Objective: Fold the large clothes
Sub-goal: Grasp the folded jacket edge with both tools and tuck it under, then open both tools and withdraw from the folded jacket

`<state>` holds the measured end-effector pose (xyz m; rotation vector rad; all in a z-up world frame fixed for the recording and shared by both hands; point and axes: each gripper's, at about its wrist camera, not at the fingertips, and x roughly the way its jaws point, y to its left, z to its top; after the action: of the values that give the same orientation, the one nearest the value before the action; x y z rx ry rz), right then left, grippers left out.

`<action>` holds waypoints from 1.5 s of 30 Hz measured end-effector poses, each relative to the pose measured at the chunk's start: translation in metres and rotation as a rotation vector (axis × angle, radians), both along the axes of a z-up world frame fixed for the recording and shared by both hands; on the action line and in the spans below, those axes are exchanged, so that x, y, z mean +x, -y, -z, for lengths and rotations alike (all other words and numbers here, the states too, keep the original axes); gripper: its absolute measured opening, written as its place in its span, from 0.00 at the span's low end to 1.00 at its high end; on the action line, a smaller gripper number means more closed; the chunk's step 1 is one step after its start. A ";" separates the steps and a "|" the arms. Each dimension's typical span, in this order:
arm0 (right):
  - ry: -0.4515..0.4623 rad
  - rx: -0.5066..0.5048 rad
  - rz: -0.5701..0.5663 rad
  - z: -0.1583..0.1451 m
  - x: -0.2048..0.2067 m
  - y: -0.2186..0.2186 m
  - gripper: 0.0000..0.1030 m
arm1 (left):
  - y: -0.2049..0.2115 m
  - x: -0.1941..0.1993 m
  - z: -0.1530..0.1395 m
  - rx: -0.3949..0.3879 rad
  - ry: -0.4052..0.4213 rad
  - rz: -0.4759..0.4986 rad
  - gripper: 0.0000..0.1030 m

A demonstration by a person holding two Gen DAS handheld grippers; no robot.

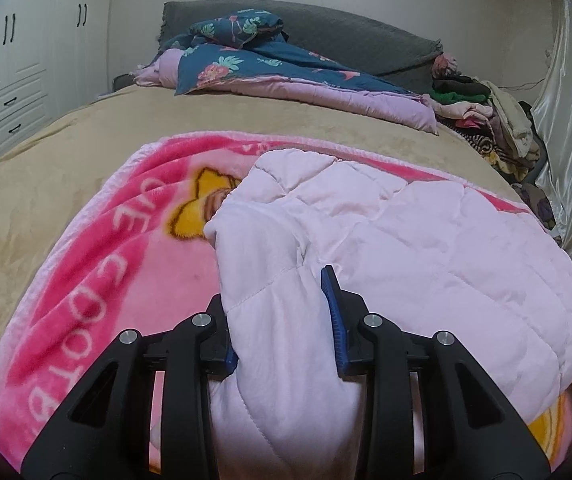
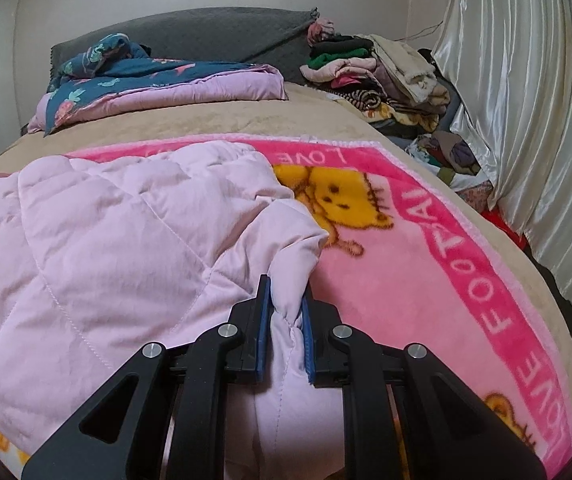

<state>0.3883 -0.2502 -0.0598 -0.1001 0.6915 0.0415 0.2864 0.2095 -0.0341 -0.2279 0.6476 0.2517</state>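
My left tongs [image 1: 282, 312] pinch a thick fold of the pale pink quilted jacket [image 1: 406, 240]; the padding bulges up between the blue pads [image 1: 333, 312], which stand a fair way apart because of the bulk. My right tongs [image 2: 286, 320] are pressed tight on a thinner bunch of the same jacket, its fabric squeezed into a narrow ridge between the two pads. The jacket lies spread across a pink fleece blanket [image 2: 406, 280] with yellow bears and white lettering, and part of it drapes toward me over the near edge. The blanket rests on a tan bedspread [image 1: 46, 184] covering the bed. Further back, a folded quilt [image 1: 270, 76], dark blue floral on top and lilac beneath, lies near the grey headboard [image 1: 346, 32]. Beside it, against a shiny white curtain [image 2: 526, 100], sits a pile of clothes [image 2: 366, 76]. White cupboards [image 1: 18, 72] stand by the far wall.
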 end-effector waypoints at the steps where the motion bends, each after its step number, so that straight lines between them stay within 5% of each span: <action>1: -0.004 -0.002 0.002 0.001 0.000 0.000 0.13 | 0.001 0.001 0.001 0.003 -0.006 -0.001 0.26; 6: -0.028 0.000 -0.005 0.000 -0.004 0.002 0.22 | 0.000 0.004 0.011 0.009 -0.027 -0.014 0.30; 8: -0.022 0.026 -0.006 -0.005 -0.009 0.007 0.33 | 0.001 0.003 0.010 0.021 -0.033 -0.029 0.37; 10: -0.008 0.051 -0.004 -0.011 -0.017 0.013 0.61 | 0.003 0.001 0.010 0.045 -0.045 -0.043 0.46; 12: 0.022 0.099 -0.012 -0.018 -0.030 0.020 0.77 | 0.004 0.000 0.008 0.055 -0.050 -0.046 0.50; 15: 0.057 0.122 -0.029 -0.028 -0.046 0.023 0.87 | 0.005 -0.004 0.004 0.055 -0.053 -0.045 0.62; 23: 0.084 0.203 -0.052 -0.047 -0.074 0.028 0.94 | 0.011 -0.025 -0.009 0.079 -0.043 -0.051 0.89; 45: 0.208 0.109 -0.113 -0.079 -0.162 0.032 0.96 | 0.046 -0.096 -0.055 0.156 0.079 -0.039 0.91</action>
<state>0.2258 -0.2821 0.0195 -0.0374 0.4742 0.1745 0.1899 0.1635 0.0209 -0.1001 0.5426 0.3272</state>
